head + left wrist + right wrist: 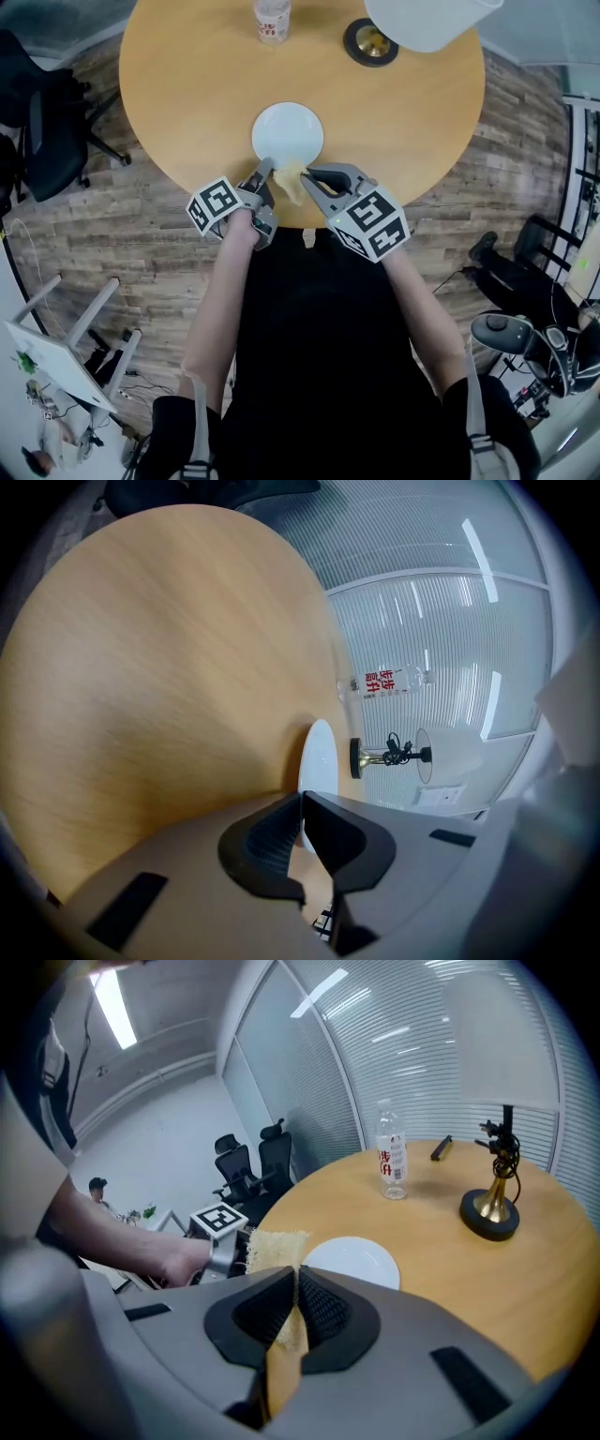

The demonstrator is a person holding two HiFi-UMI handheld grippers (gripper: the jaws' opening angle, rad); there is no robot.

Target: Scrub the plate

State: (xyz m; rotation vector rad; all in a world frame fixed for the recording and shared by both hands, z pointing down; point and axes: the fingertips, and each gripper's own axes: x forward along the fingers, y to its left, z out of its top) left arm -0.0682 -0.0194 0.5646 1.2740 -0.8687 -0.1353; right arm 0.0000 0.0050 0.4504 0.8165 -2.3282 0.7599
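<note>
The left hand-held gripper point(302, 801) is pressed together on the near rim of the plate point(287, 131), which lies on the counter point(187, 84) close to its near edge. The right hand-held gripper point(295, 1274) pinches a yellow sponge point(267, 1251) (thin and floppy) just beside that rim. Hard strokes could work the smooth rim loose and send the plate sliding. The sponge may also fold or pull out.

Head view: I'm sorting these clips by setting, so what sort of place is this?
Probably an office or meeting room: a round wooden table, black swivel office chairs near it, and a glass wall with slatted blinds behind.
</note>
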